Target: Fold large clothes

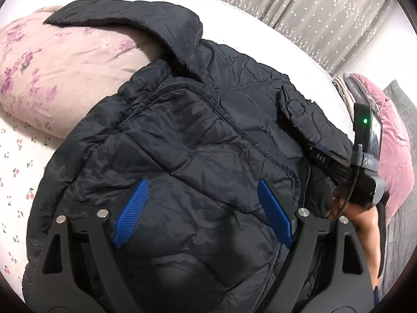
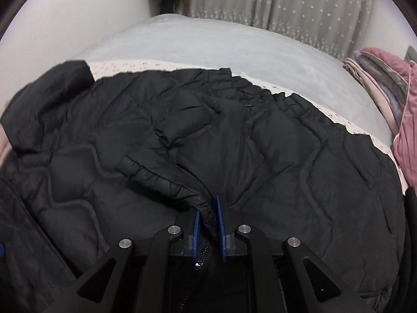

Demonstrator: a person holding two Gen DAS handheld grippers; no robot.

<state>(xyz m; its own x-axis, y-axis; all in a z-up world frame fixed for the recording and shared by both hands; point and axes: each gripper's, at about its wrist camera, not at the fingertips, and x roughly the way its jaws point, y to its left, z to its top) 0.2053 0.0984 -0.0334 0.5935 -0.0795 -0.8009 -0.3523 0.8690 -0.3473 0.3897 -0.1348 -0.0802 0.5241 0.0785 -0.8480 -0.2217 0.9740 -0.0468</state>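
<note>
A large black quilted jacket (image 1: 182,135) lies spread over a bed, covering most of both views. In the left wrist view the left gripper (image 1: 202,208) hangs over the jacket's puffy front with its blue-padded fingers (image 1: 133,211) spread wide apart — nothing sits between them, and whether the pads touch the cloth below cannot be told. The jacket's collar (image 1: 125,23) points up and away, lying partly over a pink floral pillow (image 1: 47,78), and beside the jacket on the left a white sheet with small cherry prints (image 1: 15,177) shows. At the right edge of that view the right gripper's body with a small green light (image 1: 365,140) rests at the jacket's edge, a bare hand (image 1: 346,208) wrapped under it. In the right wrist view the right gripper (image 2: 209,216) has its blue pads pressed close together on a ridge of the jacket (image 2: 286,156) fabric — an edge with zipper teeth runs down between the fingers toward the camera. A fold of cloth (image 2: 156,172) rises from that pinch and trails off to the left. Beyond the jacket lie a grey blanket (image 2: 208,44), a pile of pink bedding (image 2: 401,109) at the right, and a grey star-patterned curtain (image 2: 273,0) behind the bed.
</note>
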